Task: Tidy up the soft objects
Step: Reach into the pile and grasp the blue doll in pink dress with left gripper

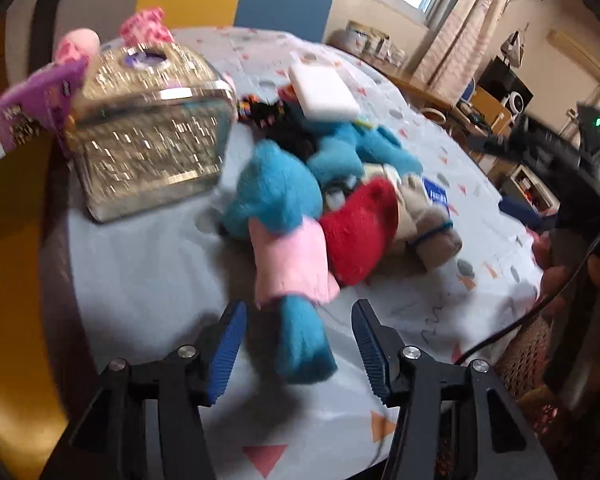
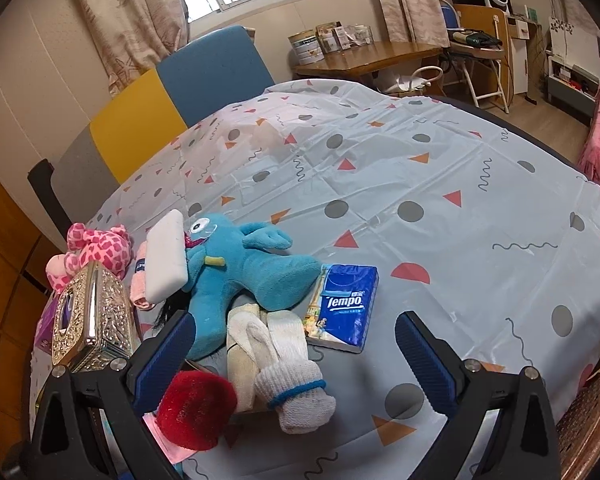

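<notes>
A pile of soft things lies on the patterned tablecloth [image 2: 420, 168]. A blue plush toy [image 2: 244, 272] lies in its middle, with a white sponge block [image 2: 166, 256] on its head. In the left wrist view a blue plush [image 1: 276, 192] wears a pink cloth [image 1: 292, 264], and its blue leg [image 1: 304, 344] lies between the fingers of my open left gripper [image 1: 298, 344]. A red fuzzy piece [image 1: 360, 228] and rolled white socks with a blue band [image 2: 288, 368] lie beside it. My right gripper [image 2: 296, 356] is open above the socks and the red piece [image 2: 196, 412].
A silver ornate tissue box [image 1: 148, 136] stands at the left, with a pink spotted plush [image 2: 100, 252] and a purple packet [image 1: 36, 108] behind it. A blue Tempo tissue pack [image 2: 344, 304] lies right of the pile. Chairs [image 2: 216, 68] stand at the far edge of the table.
</notes>
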`<action>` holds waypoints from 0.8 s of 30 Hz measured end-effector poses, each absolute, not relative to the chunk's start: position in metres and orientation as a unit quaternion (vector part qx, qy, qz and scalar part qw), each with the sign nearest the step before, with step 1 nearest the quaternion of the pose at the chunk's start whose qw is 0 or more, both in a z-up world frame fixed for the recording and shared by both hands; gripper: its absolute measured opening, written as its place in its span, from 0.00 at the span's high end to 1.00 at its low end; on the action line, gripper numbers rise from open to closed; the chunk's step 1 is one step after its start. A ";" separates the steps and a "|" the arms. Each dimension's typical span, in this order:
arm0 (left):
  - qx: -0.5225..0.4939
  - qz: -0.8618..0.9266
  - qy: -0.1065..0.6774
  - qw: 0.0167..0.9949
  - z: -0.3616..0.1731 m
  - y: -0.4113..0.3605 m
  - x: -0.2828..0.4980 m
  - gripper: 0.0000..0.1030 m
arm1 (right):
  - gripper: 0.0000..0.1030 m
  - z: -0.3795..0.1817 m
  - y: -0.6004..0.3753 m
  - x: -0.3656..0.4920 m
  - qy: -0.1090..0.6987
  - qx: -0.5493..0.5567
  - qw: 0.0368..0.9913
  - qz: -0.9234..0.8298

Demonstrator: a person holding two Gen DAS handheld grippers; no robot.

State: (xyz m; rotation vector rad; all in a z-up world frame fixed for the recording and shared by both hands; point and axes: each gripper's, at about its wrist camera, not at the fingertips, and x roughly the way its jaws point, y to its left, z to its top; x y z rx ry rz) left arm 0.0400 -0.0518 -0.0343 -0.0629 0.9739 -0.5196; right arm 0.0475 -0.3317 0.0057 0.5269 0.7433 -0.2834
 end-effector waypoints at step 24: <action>-0.054 -0.238 0.446 0.861 -0.038 -0.045 0.077 0.74 | 0.16 -0.003 -0.298 0.067 0.408 0.221 0.885 -0.033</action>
